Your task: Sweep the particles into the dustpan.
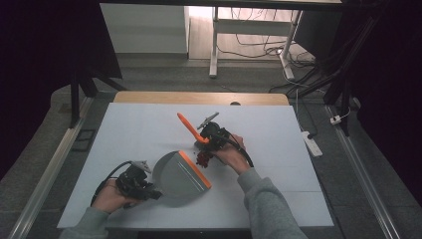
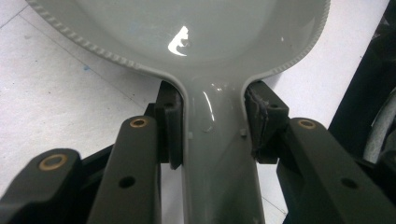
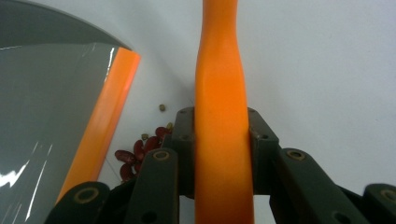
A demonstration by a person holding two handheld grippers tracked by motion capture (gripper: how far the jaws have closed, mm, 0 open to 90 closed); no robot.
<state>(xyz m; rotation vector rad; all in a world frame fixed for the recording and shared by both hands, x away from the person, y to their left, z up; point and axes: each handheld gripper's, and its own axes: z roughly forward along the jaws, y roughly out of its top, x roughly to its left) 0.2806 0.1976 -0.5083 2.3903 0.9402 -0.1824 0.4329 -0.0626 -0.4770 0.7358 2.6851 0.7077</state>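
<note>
Both jaws are clamped: your left gripper (image 2: 212, 140) pinches the neck of the grey dustpan (image 2: 201, 32), your right gripper (image 3: 219, 140) squeezes the orange brush handle (image 3: 219, 93). In the high view the dustpan (image 1: 176, 177) lies flat on the white tabletop (image 1: 139, 129), its orange lip (image 1: 195, 169) facing your right hand (image 1: 231, 157). A small heap of red beans (image 1: 203, 158) sits just beside that lip, under the right gripper (image 1: 214, 135).

You have open room on the far half of the tabletop and toward its right edge. Your left hand (image 1: 112, 196) is close to the near edge, so there is little space behind the dustpan.

From the right gripper view the beans (image 3: 140, 151) are partly hidden behind the jaws, and the brush head is out of sight below. From the left gripper view the dustpan's front is cut off at the top.
</note>
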